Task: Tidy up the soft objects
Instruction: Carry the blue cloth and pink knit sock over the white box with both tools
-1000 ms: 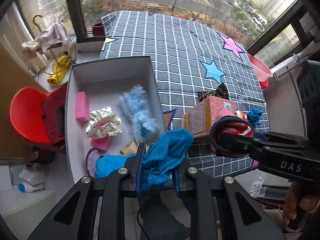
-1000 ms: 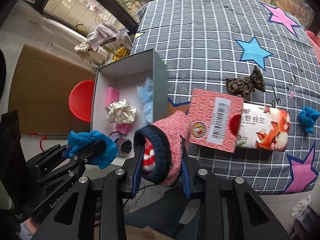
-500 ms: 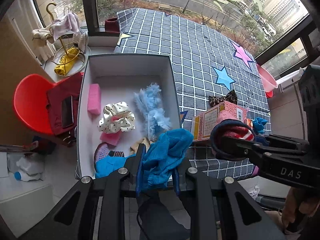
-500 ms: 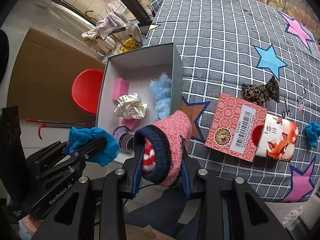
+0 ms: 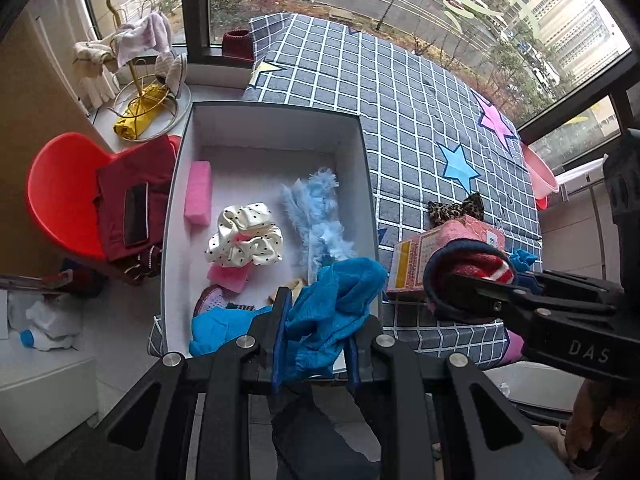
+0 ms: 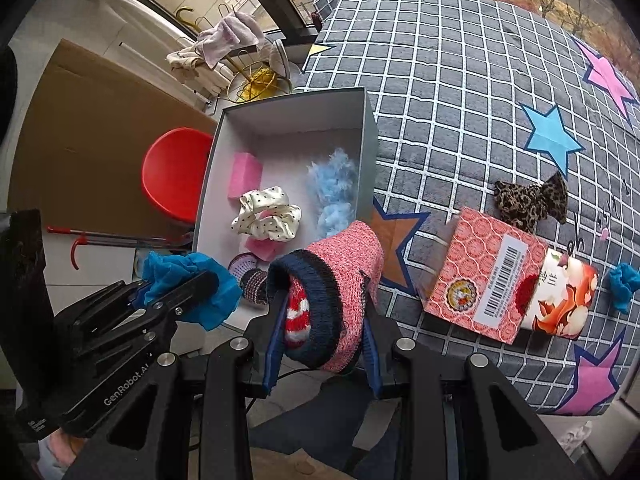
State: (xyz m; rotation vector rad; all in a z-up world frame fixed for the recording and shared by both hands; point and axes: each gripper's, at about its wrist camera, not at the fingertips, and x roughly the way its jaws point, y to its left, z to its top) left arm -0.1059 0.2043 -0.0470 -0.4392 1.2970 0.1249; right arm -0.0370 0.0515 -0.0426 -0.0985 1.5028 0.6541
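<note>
Left gripper [image 5: 316, 332] clamped on a blue cloth [image 5: 336, 304], grey box [image 5: 276, 114] just ahead below it, right gripper [image 6: 320, 336] clamped on a pink knit sock [image 6: 340, 280], box ahead-left

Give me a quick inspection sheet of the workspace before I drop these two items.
Surface: grey checked star mat, partly bare.
Job's things: open white box holds pink sponge, polka-dot scrunchie, pale blue fluffy piece; leopard bow and small blue cloth lie on the mat.
Clutter: pink carton lying on the mat.
Grippers: left gripper shut on blue cloth; right gripper shut on pink knit sock.
Cables: nothing seen.
Surroundings: red chair, windows, gold rack.
</note>
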